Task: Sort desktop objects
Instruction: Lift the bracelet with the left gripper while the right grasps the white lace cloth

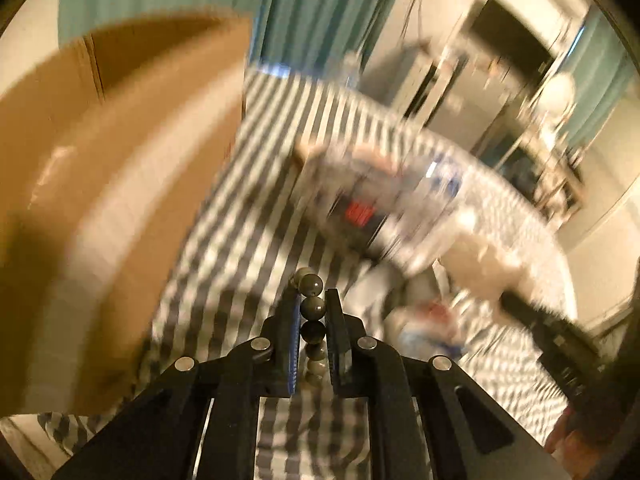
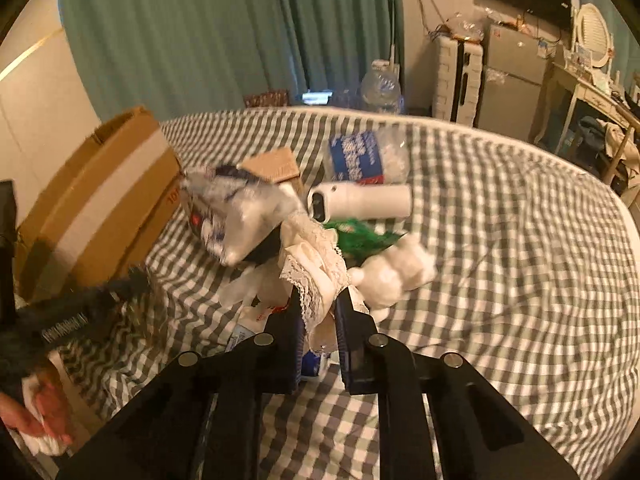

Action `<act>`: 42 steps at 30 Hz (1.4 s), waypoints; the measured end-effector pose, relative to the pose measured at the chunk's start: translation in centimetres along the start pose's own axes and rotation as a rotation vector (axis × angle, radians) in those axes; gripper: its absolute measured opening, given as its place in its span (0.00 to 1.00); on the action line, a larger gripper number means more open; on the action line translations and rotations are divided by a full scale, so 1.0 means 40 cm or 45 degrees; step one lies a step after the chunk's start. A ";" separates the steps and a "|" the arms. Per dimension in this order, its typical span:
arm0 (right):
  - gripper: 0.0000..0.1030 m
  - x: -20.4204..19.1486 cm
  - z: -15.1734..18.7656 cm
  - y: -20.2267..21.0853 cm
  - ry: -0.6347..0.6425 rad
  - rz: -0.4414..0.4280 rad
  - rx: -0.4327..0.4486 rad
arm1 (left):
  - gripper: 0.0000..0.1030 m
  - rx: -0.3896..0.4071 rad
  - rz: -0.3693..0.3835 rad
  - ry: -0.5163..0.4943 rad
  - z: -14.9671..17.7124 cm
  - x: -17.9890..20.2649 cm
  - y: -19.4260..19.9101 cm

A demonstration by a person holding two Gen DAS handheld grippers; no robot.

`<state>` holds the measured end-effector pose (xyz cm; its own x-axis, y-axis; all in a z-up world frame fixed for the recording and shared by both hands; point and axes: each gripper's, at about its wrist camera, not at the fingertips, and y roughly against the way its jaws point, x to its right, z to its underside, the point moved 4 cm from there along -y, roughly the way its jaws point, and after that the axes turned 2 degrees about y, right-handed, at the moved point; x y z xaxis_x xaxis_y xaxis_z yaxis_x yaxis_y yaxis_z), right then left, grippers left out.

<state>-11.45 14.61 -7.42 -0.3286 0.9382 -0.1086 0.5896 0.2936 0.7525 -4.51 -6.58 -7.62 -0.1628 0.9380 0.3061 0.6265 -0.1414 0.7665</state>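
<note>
My left gripper (image 1: 312,300) is shut on a string of dark round beads (image 1: 313,309), which runs between its fingers and hangs above the checked cloth. A large cardboard box (image 1: 120,184) fills the left of that blurred view. My right gripper (image 2: 320,300) is shut on a cream lace cloth (image 2: 314,270) that rises from the heap of items. The same cardboard box (image 2: 96,204) stands to the left of the heap in the right wrist view.
On the grey-checked bed cover (image 2: 500,260) lie a white cylinder device (image 2: 360,200), a clear plastic bottle (image 2: 366,158), a green packet (image 2: 356,236), a white plush toy (image 2: 396,276) and a white plastic bag (image 2: 228,216). A hand (image 2: 44,412) shows at lower left.
</note>
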 end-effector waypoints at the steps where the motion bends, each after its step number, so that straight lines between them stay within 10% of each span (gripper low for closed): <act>1: 0.13 0.004 -0.001 0.015 -0.010 0.000 0.012 | 0.11 0.024 0.012 0.001 -0.007 -0.002 0.015; 23: 0.13 -0.057 -0.003 0.235 -0.025 -0.051 0.192 | 0.11 0.383 -0.091 -0.250 -0.120 0.101 0.186; 42: 0.13 -0.186 -0.053 0.342 0.008 -0.177 0.264 | 0.11 0.329 -0.131 -0.226 -0.210 0.084 0.290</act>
<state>-2.50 11.25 5.08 -0.4211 0.8853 -0.1971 0.6773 0.4515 0.5809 -4.17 -7.74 7.05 -0.1143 0.9869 0.1137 0.7902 0.0210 0.6125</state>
